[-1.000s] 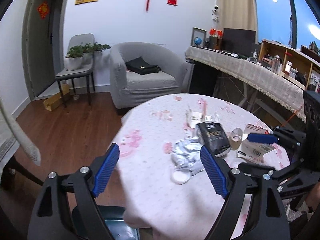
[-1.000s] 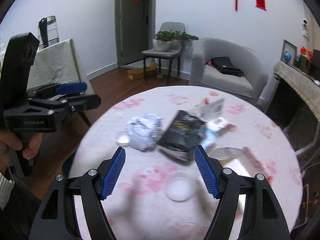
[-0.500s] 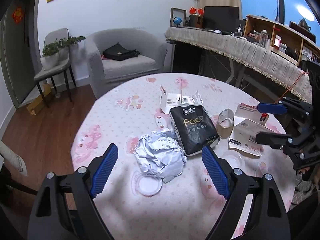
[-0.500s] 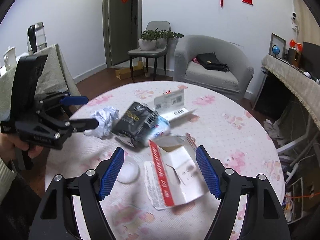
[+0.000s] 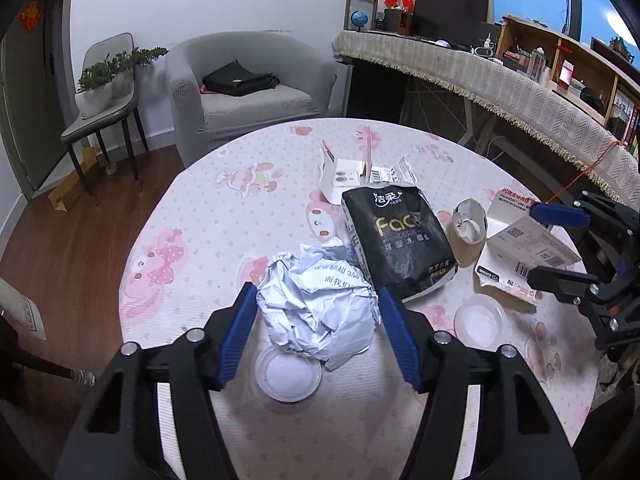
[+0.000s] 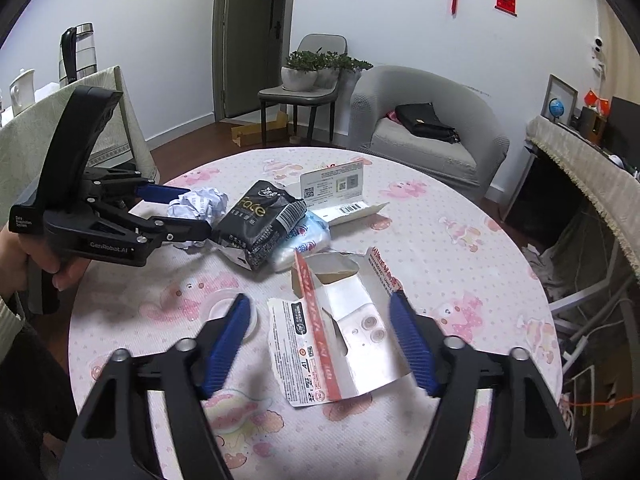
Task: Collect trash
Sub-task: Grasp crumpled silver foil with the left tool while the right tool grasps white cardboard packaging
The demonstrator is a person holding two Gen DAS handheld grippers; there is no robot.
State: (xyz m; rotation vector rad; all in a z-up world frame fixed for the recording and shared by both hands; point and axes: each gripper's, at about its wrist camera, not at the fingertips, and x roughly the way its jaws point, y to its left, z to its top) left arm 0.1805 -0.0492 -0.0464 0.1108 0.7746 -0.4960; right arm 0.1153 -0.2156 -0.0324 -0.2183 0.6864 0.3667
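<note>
Trash lies on a round table with a pink-print cloth (image 5: pixel 224 216). My left gripper (image 5: pixel 318 322) is open, its blue pads on either side of a crumpled paper ball (image 5: pixel 320 308); it also shows in the right wrist view (image 6: pixel 198 206). My right gripper (image 6: pixel 320 340) is open around a torn white-and-red carton (image 6: pixel 340 332), seen from the left (image 5: pixel 520 256). A black tissue pack (image 5: pixel 396 240) lies between them, also in the right wrist view (image 6: pixel 260 220).
A clear plastic lid (image 5: pixel 288 374) lies just under the paper ball, another lid (image 5: pixel 480 320) near the carton. A white open box (image 5: pixel 348 172) and a torn paper cup (image 5: pixel 468 232) lie farther back. An armchair (image 5: pixel 248 92) and a chair with a plant (image 5: pixel 104 92) stand beyond the table.
My left gripper has moved forward and narrowed so its pads now flank the paper ball. My right gripper has moved in over the torn carton.
</note>
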